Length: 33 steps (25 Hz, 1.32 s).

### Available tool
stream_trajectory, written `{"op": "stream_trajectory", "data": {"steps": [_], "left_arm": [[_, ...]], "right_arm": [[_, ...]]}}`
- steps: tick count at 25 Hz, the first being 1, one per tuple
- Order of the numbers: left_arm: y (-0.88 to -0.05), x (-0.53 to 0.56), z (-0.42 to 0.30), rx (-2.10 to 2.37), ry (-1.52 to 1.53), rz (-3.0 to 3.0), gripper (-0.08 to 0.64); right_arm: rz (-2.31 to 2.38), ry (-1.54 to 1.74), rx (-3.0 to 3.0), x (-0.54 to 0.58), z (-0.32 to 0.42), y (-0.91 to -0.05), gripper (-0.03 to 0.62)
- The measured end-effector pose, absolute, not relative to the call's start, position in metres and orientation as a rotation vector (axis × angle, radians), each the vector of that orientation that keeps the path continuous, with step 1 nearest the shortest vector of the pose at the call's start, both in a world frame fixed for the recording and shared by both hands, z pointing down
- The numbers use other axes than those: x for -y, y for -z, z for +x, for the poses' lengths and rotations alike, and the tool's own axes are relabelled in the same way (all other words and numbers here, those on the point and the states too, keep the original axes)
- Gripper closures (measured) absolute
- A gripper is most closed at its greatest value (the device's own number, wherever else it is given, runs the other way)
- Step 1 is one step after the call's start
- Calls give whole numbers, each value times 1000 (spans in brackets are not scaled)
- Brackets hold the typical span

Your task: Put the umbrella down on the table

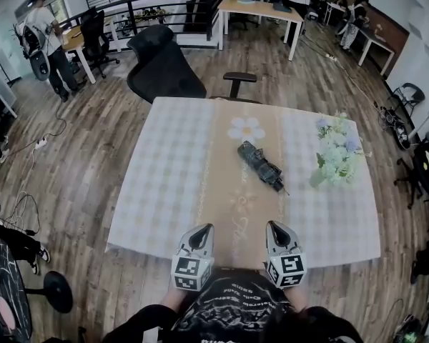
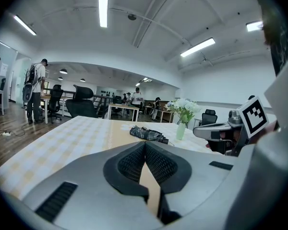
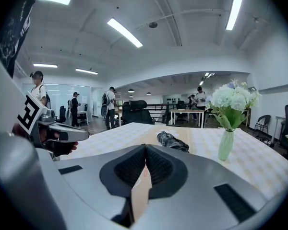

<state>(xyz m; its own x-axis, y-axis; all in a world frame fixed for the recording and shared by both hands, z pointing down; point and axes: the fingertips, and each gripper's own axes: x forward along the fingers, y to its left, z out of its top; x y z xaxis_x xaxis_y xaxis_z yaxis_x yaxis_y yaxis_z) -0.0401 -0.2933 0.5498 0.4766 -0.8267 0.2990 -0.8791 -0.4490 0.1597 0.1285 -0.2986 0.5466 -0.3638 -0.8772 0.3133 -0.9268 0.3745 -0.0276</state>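
Note:
A folded dark checked umbrella (image 1: 260, 166) lies on the table (image 1: 164, 184), right of the middle, apart from both grippers; it also shows in the left gripper view as the umbrella (image 2: 149, 134) and in the right gripper view as the umbrella (image 3: 173, 141). My left gripper (image 1: 204, 229) hovers over the table's near edge, shut with nothing between its pads. Beside it my right gripper (image 1: 275, 226) is shut and empty too. In the right gripper view the pads (image 3: 156, 166) meet tip to tip.
A vase of pale flowers (image 1: 336, 152) stands right of the umbrella. A black office chair (image 1: 164, 70) is at the table's far side. Other desks, chairs and several people fill the room beyond. Cables lie on the wooden floor at left.

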Motion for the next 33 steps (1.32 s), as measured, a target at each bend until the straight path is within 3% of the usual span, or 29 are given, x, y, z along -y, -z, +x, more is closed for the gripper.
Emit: {"op": "stream_trajectory", "data": {"steps": [33], "left_arm": [[-557, 306, -39, 1454, -291, 2453, 540]], "right_arm": [[1523, -263, 2391, 318, 114, -556, 586]]}}
